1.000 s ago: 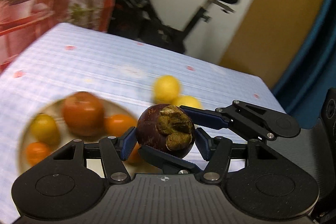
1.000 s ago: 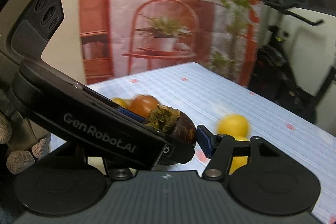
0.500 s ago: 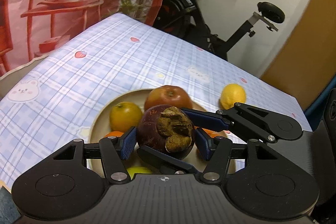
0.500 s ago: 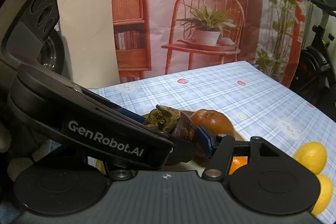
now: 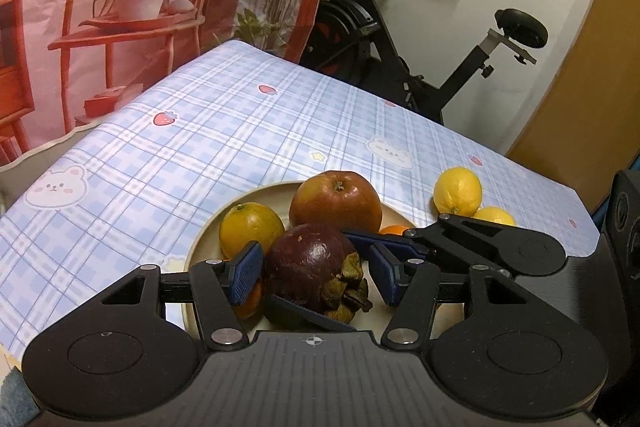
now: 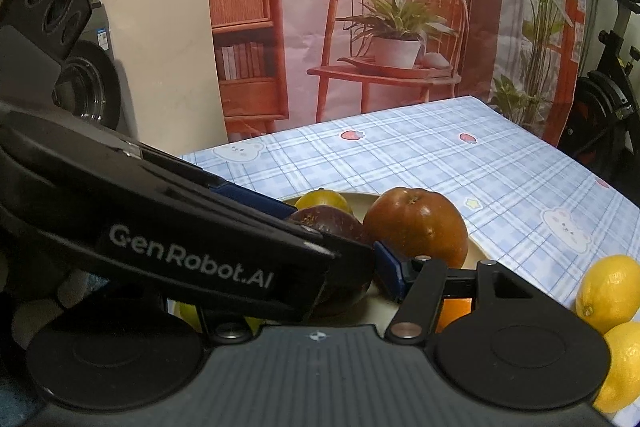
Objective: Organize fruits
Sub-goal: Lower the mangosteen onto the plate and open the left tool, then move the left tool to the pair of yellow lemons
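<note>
In the left wrist view the left gripper (image 5: 316, 277) has its blue fingers (image 5: 244, 275) close against two sides of the mangosteen (image 5: 308, 259), pinching it. The fruit sits low over the near part of the plate (image 5: 264, 188), calyx turned down. The right gripper (image 5: 320, 273) reaches in with one finger above the fruit and one beneath. An apple (image 5: 336, 201) and an orange (image 5: 251, 229) lie at the plate's far side. Two lemons (image 5: 458, 191) rest on the checked surface (image 5: 240, 131) right of the plate.

In the right wrist view the left gripper's body hides one right finger. I cannot tell whether the right fingers are pinching the mangosteen. It sits beside the apple on the plate.
</note>
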Motion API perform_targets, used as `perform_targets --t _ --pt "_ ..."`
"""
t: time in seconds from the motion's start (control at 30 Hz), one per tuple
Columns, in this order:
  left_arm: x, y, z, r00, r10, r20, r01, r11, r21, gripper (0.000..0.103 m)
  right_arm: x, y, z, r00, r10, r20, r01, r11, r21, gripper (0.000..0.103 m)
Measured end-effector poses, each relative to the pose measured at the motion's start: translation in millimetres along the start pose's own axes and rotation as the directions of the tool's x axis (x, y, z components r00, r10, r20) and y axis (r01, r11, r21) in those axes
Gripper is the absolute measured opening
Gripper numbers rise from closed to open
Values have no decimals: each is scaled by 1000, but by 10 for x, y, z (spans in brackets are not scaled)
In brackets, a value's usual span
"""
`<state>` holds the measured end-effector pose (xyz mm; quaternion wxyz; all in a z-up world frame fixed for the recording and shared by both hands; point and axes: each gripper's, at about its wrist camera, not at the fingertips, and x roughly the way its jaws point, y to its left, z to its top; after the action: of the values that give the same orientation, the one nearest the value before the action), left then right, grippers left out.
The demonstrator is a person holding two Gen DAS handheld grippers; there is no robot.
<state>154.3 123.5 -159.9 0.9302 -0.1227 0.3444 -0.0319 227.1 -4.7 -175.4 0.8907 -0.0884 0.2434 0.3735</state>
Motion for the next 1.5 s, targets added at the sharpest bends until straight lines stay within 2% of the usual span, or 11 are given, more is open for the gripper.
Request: perform_targets --t 0.3,0.5,0.63,0.73,0.87,0.97,1.13,1.2,1.33,1.5 --pt "-68 -46 -23 999 0 43 -1 1000 11 62 -121 8 -36 1000 -23 15 23 1000 4 64" --pt "-165 -60 -8 994 13 105 -13 1000 -7 62 -438 -21 -190 995 -65 78 62 997 37 66" --pt "-218 -120 23 989 29 143 -29 1000 2 62 -726 -155 -327 978 -149 148 131 983 126 66" --pt "-221 -203 44 988 25 152 -29 999 25 62 -931 -318 -433 950 -245 194 204 956 212 66" --pt "-167 -377 73 990 2 140 -14 996 84 62 -1110 -587 -575 903 -386 189 308 888 342 66" --pt "-88 -546 110 992 -41 118 26 991 129 62 -1140 -703 -620 873 -465 147 387 844 371 66" --pt "108 -796 203 990 -130 61 119 979 165 62 -1088 -804 -674 847 -527 70 472 806 357 67" --pt "201 -882 262 986 -160 44 151 974 169 62 -1034 -840 -670 838 -543 48 501 802 324 71" --pt "453 -1052 328 978 -207 3 203 963 179 62 -947 -925 -701 851 -524 29 484 804 345 72" --pt "757 -1189 306 971 -228 -67 237 954 183 62 -892 -988 -685 862 -506 35 463 814 350 71"
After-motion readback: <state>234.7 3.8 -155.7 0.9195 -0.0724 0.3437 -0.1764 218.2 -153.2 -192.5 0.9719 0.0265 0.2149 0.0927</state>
